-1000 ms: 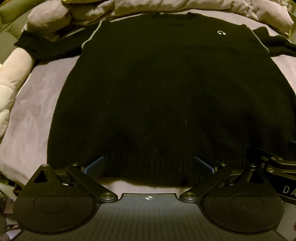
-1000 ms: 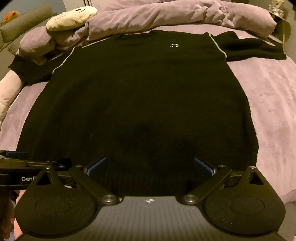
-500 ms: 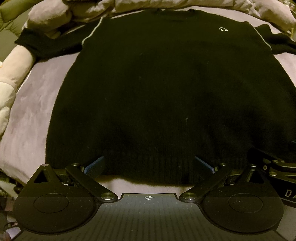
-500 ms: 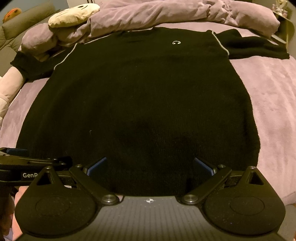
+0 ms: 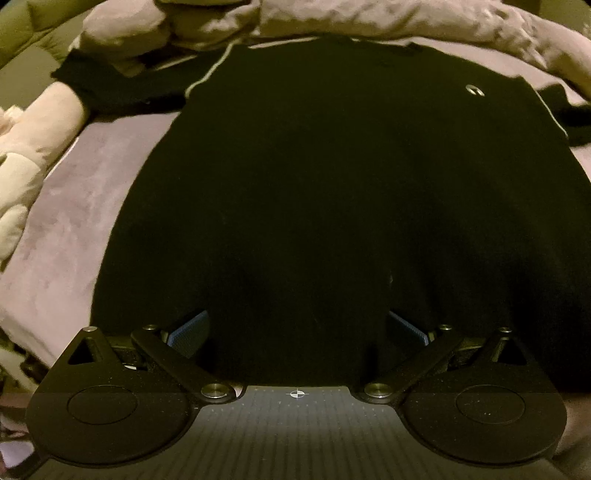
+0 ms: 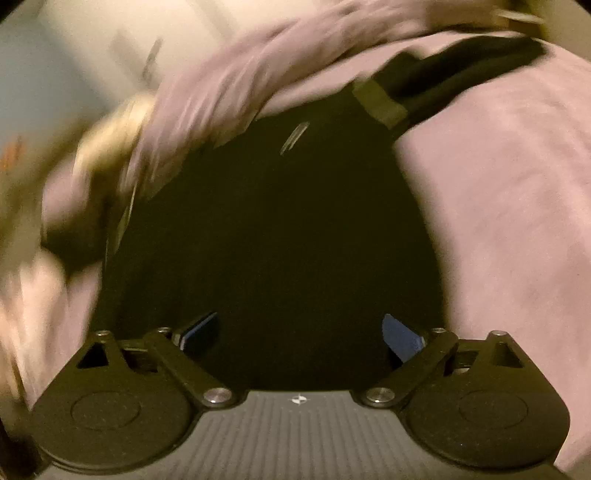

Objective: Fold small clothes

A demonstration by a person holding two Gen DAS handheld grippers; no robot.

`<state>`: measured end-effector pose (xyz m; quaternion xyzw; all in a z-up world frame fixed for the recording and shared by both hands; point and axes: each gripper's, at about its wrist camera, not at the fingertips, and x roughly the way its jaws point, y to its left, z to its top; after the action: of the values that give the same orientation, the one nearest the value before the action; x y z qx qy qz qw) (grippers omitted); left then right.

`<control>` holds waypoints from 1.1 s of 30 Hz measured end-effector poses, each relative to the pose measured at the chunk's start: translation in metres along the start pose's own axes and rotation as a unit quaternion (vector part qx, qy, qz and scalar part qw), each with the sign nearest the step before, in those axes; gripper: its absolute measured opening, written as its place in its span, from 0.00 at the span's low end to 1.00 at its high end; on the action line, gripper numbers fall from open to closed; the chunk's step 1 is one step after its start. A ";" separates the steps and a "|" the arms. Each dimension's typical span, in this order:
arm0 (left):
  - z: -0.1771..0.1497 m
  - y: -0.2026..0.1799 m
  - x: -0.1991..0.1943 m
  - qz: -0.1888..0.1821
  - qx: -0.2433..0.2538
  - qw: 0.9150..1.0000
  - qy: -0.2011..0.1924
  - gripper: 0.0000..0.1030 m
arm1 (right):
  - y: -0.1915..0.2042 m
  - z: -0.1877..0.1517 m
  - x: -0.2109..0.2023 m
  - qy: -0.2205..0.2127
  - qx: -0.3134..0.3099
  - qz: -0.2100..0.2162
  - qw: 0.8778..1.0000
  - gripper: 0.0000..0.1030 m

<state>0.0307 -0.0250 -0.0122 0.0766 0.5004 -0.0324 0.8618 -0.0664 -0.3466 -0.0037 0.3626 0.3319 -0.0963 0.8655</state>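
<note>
Bed carries black sweater flat and unfolded mid-bed, hem at the near edge, sleeves out sideways, no fold done; left claw and right claw both spread over hem, gripping nothing.

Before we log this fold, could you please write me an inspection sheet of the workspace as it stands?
Surface: mauve bedspread.
Job's things: black sweater spread flat, sleeves out sideways.
Clutter: bunched duvet past the collar; pale plush toy at left.
Grippers: left hand-held gripper open over the hem; right hand-held gripper open, view blurred.
Cables: nothing seen.
Surroundings: pale wall, blurred.
</note>
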 end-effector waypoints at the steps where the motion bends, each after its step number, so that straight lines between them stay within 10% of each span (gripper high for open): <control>1: 0.004 -0.002 0.004 -0.001 -0.008 1.000 0.001 1.00 | -0.023 0.022 0.002 -0.030 0.028 -0.003 0.999 0.89; 8: 0.050 -0.034 0.042 0.013 -0.036 0.999 -0.005 1.00 | -0.165 0.167 0.055 -0.141 0.168 -0.063 0.973 0.47; 15: 0.116 -0.080 0.071 0.010 -0.016 0.999 -0.026 1.00 | -0.263 0.254 0.120 -0.194 0.305 -0.104 0.926 0.48; 21: 0.123 -0.085 0.080 0.010 -0.030 0.999 -0.017 1.00 | -0.272 0.306 0.156 -0.215 0.298 -0.107 0.924 0.52; 23: 0.123 -0.082 0.084 0.009 -0.035 0.999 -0.006 1.00 | -0.264 0.312 0.158 -0.206 0.288 -0.115 0.928 0.08; 33: 0.093 -0.046 0.064 -0.003 -0.061 0.997 -0.043 1.00 | -0.224 0.278 0.050 -0.284 0.253 -0.082 0.921 0.10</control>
<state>0.1360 -0.0844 -0.0269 0.0211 0.4640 -0.0083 0.8855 0.0210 -0.6955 -0.0187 0.4983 0.0651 -0.3463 0.7921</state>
